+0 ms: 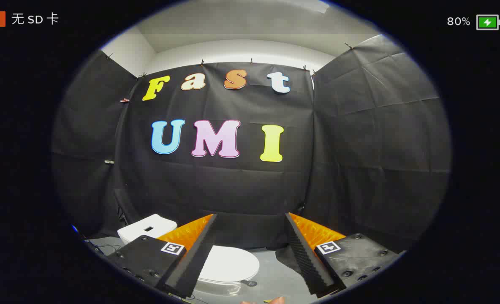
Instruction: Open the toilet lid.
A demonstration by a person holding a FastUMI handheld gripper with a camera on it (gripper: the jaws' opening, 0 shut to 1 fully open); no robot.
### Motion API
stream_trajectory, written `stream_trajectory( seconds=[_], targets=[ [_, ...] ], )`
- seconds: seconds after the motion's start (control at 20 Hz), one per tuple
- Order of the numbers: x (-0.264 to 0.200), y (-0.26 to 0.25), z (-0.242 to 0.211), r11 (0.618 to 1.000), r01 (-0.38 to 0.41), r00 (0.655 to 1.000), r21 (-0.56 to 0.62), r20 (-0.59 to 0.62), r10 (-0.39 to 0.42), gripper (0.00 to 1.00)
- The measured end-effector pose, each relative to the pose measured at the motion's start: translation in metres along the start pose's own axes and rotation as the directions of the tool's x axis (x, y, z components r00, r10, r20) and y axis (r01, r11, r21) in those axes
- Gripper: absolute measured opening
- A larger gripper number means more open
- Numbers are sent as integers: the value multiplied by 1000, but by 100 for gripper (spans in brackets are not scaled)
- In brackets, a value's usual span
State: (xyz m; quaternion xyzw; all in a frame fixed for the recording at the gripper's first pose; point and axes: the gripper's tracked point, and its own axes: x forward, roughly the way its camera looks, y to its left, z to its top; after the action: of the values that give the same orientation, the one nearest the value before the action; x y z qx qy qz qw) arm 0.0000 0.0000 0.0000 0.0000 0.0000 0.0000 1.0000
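Approach step: hand-held gripper (250,249) spread wide and empty above closed toilet lid (229,264), lying low between and beyond fingers, tank (146,228) behind; next, probably descend, hook lid's front edge, lift.

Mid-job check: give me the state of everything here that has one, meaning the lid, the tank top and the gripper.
toilet lid: closed, lying flat on the bowl, below and between the fingers, untouched.
tank cover: in place on the tank, beyond the left finger.
gripper: open, fingers spread wide, holding nothing, above the toilet.
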Motion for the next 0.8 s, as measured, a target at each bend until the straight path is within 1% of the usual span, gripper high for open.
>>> stream_trajectory(
  seconds=[0.3,0.8],
  targets=[
    [1,1,-4,1000,-7,1000,0,-17,6,97],
    [1,3,-2,1000,-4,1000,-11,0,4,97]
  ],
)
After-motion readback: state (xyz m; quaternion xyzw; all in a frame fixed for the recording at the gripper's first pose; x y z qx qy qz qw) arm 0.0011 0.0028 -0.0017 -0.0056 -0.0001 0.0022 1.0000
